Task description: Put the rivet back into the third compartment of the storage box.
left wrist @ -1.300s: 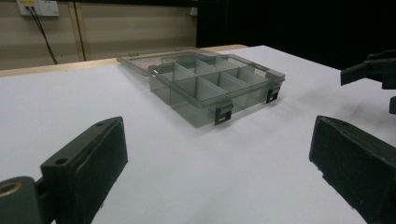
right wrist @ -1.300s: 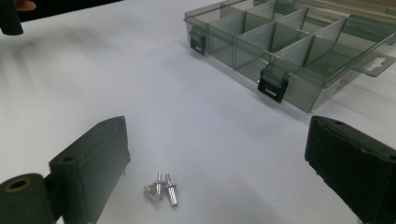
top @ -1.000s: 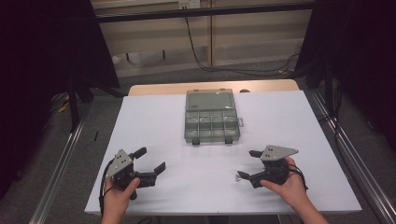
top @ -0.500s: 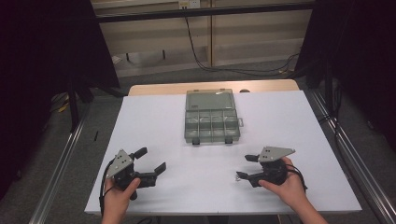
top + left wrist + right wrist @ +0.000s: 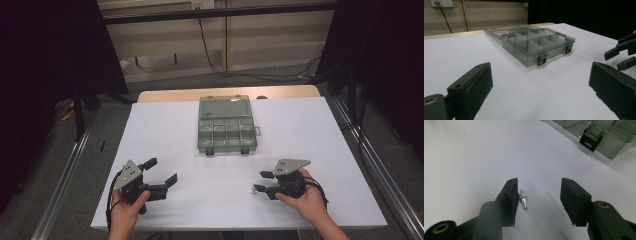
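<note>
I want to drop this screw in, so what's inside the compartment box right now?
The compartment box lies open, its lid folded flat behind. The compartments in sight look empty through the clear walls; the far ones are partly hidden by the dividers. The screw lies on the table.

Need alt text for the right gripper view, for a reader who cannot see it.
A small silver screw lies on the white table between the right gripper's two black jaws, close against the left one, with a gap to the other; the jaws have just been closing. A corner of a clear compartment box with a black latch sits at top right.
</note>
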Demonstrator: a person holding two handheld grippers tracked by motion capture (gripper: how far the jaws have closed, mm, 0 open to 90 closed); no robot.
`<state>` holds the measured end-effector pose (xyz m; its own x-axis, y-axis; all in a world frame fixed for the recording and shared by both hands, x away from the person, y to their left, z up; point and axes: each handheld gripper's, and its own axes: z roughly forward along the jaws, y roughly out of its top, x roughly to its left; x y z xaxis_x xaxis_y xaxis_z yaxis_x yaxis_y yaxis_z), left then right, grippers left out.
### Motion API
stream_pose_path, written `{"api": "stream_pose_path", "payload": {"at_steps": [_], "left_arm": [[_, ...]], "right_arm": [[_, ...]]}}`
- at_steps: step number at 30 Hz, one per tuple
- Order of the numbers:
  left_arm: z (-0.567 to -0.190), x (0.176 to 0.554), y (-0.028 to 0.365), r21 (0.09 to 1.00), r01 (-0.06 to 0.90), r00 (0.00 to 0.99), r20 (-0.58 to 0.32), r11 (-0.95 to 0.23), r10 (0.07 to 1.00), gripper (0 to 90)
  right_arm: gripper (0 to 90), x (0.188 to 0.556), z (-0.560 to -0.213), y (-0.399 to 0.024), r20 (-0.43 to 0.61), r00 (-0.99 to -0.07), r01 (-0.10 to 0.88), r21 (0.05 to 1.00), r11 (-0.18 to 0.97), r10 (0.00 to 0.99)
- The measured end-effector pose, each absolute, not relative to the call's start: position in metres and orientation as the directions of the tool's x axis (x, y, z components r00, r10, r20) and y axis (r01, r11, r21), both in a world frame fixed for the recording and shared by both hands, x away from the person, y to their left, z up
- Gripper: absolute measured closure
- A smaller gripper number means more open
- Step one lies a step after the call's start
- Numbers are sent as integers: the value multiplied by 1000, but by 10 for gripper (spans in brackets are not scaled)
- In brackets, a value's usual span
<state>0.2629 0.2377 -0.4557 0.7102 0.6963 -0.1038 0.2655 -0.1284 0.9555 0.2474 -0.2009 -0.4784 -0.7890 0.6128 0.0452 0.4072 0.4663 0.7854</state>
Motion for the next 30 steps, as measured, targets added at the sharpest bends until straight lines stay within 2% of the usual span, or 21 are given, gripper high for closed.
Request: {"api": "stream_pose_path", "payload": {"at_steps": [3,10,17,30], "left_arm": [[-456,263,238,956,265,709,-103,-128,697,50],[-456,263,237,955,266,707,-99,-134,700,52],[-456,263,238,954,269,704,-98,-136,703,52],[-456,263,237,954,273,694,-107,-123,712,54]], "right_arm": [[547,248,-478,-200,41,-792,400,789,467,610],[635,249,-482,-198,82,-787,450,754,478,611],[722,249,-481,-196,76,-797,440,753,489,600],[773,250,-485,-194,81,-809,439,741,508,582]]}}
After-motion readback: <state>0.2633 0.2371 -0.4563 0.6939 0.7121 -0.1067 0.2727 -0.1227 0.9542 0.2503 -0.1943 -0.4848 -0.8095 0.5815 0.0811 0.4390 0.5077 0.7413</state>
